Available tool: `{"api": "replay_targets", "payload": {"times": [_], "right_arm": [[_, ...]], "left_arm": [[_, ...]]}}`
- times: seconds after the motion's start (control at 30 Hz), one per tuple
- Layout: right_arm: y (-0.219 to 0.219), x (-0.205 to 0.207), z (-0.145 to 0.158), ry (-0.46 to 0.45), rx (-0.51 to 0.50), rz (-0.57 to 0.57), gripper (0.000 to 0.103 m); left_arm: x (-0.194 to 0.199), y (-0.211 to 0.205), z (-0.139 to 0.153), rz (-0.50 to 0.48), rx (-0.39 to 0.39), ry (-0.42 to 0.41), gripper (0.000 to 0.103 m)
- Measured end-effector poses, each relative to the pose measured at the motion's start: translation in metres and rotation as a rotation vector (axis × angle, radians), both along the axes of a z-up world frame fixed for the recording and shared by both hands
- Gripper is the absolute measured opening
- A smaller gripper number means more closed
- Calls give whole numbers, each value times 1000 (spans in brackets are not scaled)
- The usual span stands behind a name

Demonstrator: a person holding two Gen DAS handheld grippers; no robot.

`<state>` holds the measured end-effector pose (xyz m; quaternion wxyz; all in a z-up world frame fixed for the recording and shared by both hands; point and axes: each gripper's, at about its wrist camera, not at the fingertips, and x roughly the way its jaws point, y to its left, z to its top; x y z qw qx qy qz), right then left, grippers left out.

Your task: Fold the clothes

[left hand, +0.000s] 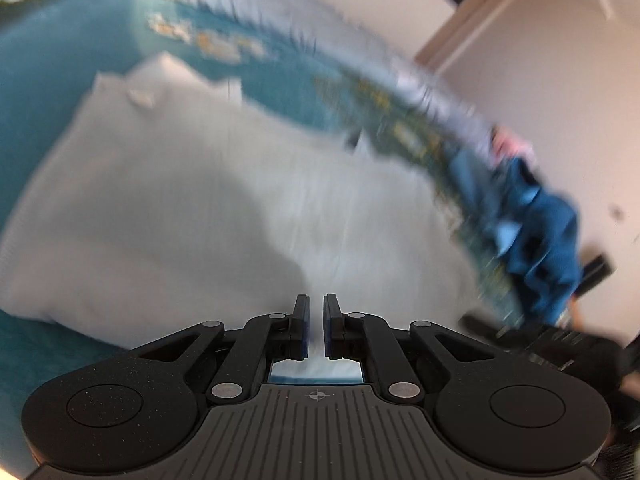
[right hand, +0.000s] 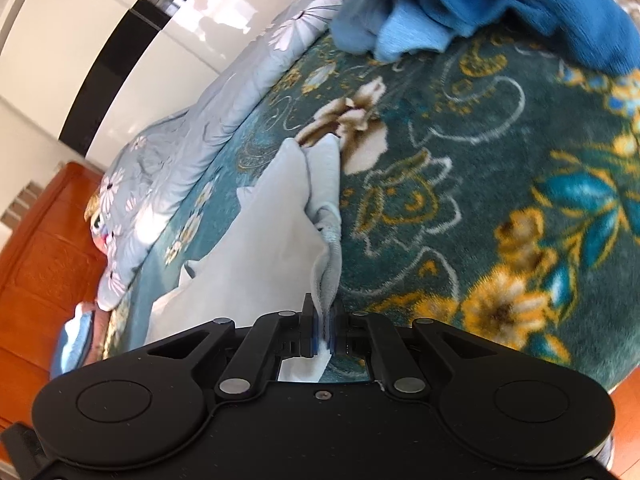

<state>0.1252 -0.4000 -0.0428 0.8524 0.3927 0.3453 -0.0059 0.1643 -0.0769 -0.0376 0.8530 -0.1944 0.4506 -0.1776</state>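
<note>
A white garment (left hand: 180,200) lies spread on the bed, blurred in the left wrist view. My left gripper (left hand: 316,308) sits low over its near edge, jaws nearly together with a strip of the white cloth running between the pads. In the right wrist view the same pale garment (right hand: 256,248) stretches away to the left, with a bunched hem rising into my right gripper (right hand: 326,312), which is shut on that hem.
A teal floral blanket (right hand: 480,160) covers the bed. A heap of blue clothes (right hand: 480,0) lies at its far edge, also on the right (left hand: 548,240). A pale flowered quilt (right hand: 168,140) and a wooden headboard (right hand: 32,260) are at the left.
</note>
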Motion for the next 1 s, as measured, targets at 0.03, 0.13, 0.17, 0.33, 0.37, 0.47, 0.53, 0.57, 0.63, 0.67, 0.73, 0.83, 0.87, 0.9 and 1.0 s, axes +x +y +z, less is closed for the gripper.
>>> {"api": "replay_targets", "payload": {"times": [0.03,0.13,0.17,0.33,0.37,0.47,0.53,0.57,0.63,0.67,0.73,0.83,0.87,0.9,1.0], "right_arm": [[1,2,3,-5,-4,3,7],[8,8,19,-30,-38,19,7],[11,11,26,-41,-55,27,7],[43,33,69,-119,-170,111,7],[54,39,78,-140,-196,142,7],[93,56,104,-203,-271,247,7],[124,66,117,-249,-307,339,7],[142,68,121,-274,-318,393,7],[178,72,119,-288,-345,498,7],[196,74,116,-287,-362,548,7],[230,81,101,-241,-389,633,7],[269,89,64,-141,-454,718,7],[279,90,54,-116,-484,733,7],[285,89,46,-99,-506,742,7],[287,81,39,-92,-515,753,13]], "left_arm": [[-1,0,-4,-2,0,-4,4],[-4,14,2,22,-56,7,4],[-7,22,7,37,-71,-7,4],[-22,76,34,142,-124,-93,7],[-25,89,38,172,-137,-101,11],[-34,125,48,255,-172,-121,19],[-40,146,52,301,-185,-135,19],[-44,156,52,327,-192,-141,19],[-49,173,51,374,-209,-142,23],[-51,180,49,391,-215,-131,25],[-54,192,42,422,-223,-105,25],[-59,203,33,444,-228,-75,27],[-61,206,31,448,-227,-69,28],[-63,208,30,449,-224,-66,29],[-63,213,27,455,-221,-54,34]]}}
